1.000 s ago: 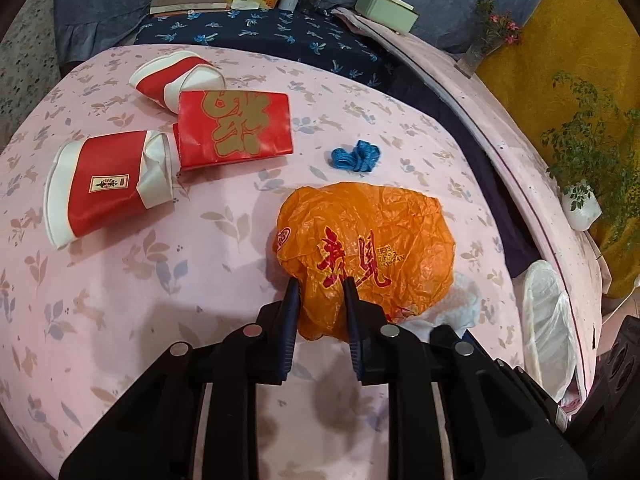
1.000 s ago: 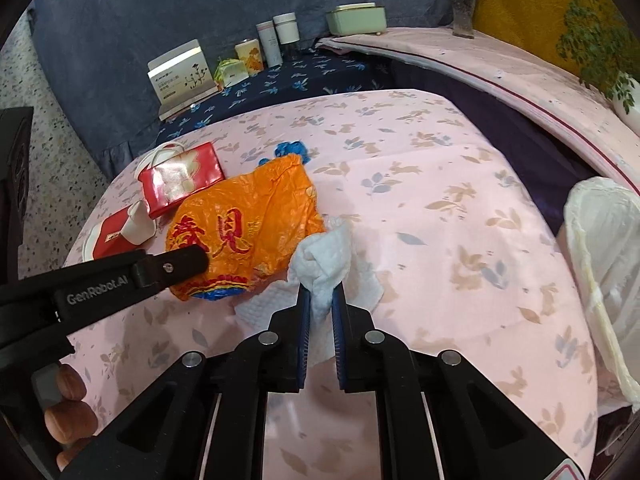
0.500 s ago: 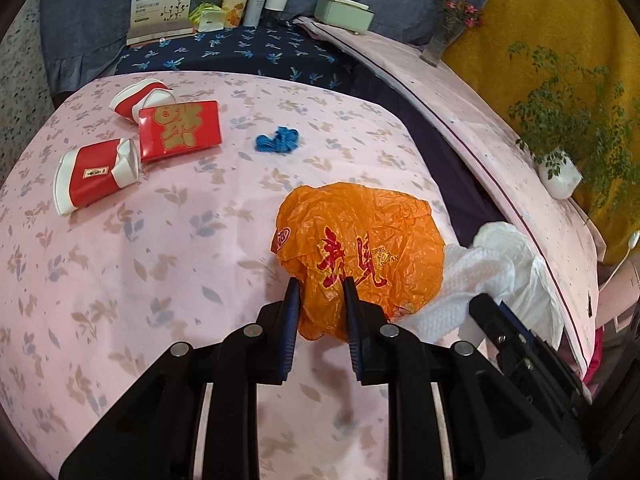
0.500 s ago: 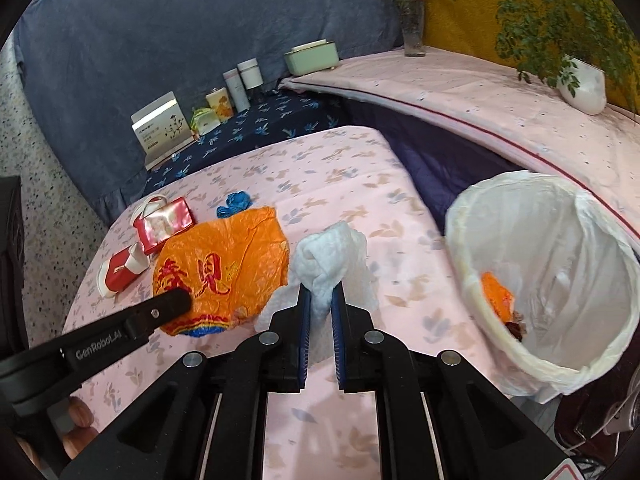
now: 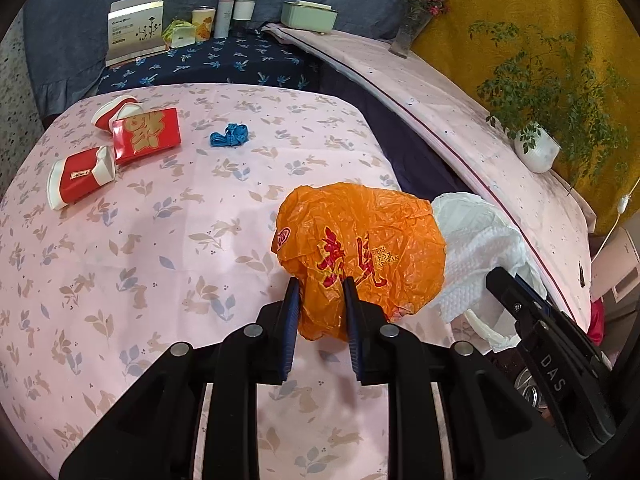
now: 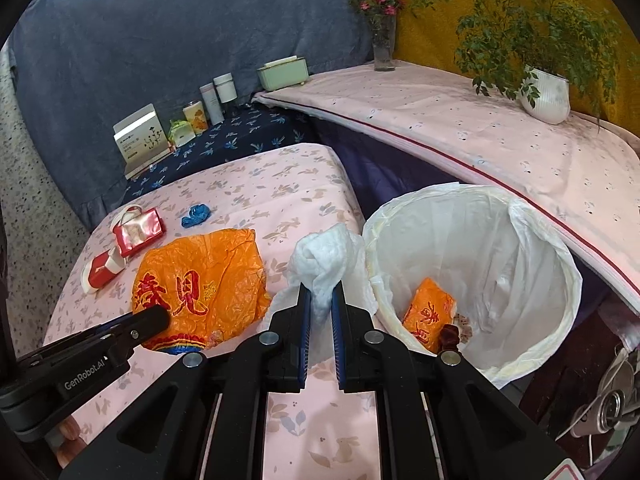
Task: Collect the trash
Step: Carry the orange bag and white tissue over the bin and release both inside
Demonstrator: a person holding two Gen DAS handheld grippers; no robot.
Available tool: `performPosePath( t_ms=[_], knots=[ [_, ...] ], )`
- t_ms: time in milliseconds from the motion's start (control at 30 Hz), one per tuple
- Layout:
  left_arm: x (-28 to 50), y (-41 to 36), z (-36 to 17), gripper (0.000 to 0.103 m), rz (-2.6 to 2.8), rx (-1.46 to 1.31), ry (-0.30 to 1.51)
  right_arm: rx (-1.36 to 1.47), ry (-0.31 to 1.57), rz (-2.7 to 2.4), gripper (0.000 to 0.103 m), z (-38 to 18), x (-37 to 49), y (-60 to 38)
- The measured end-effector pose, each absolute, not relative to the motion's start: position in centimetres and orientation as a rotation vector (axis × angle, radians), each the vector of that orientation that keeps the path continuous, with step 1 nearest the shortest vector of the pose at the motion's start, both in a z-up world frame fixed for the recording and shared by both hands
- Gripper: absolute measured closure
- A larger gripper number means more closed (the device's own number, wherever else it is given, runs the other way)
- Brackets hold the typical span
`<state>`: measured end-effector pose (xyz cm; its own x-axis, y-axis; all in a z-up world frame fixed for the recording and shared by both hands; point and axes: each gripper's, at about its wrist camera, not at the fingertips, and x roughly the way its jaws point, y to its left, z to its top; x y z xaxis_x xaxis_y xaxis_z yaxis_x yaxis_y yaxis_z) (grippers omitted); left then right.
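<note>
My left gripper (image 5: 320,284) is shut on a crumpled orange plastic bag (image 5: 360,252) with red characters, lifted above the pink flowered table. The right gripper (image 6: 321,288) is shut on a white paper towel (image 6: 324,260), which hangs beside the bag. In the right wrist view the orange bag (image 6: 200,284) hangs left of the towel, with the left gripper's arm crossing below it. A bin lined with a white bag (image 6: 520,248) stands just right of the towel; another orange wrapper (image 6: 430,312) and some scraps lie at its bottom.
Red gift boxes (image 5: 146,138) (image 5: 80,178) and a small blue scrap (image 5: 230,136) lie on the far left of the table (image 5: 160,260). Bottles, a box and a green case line the dark shelf behind. A long pink-covered ledge (image 6: 460,120) with a potted plant (image 6: 546,94) runs along the right.
Both grippers have risen and moved right toward the bin, carrying the orange bag and the towel off the table. The lined bin has come fully into the right wrist view.
</note>
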<state>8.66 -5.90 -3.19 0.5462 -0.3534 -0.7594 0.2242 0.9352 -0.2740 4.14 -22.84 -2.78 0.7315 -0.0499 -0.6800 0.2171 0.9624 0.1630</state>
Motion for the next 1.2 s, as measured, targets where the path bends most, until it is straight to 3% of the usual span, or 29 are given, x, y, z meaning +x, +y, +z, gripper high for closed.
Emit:
performPosePath(
  t_ms=[467, 1200],
  knots=[
    [8.4, -9.0, -2.1, 0.082, -0.400, -0.098, 0.916, 0.276, 0.699, -0.200, 0.093, -2.1, 2.5, -25.8],
    [9.9, -21.4, -2.2, 0.080, -0.570, 0.017, 0.936, 0.369, 0.668, -0.387, 0.093, -3.2, 0.2, -36.4]
  ],
)
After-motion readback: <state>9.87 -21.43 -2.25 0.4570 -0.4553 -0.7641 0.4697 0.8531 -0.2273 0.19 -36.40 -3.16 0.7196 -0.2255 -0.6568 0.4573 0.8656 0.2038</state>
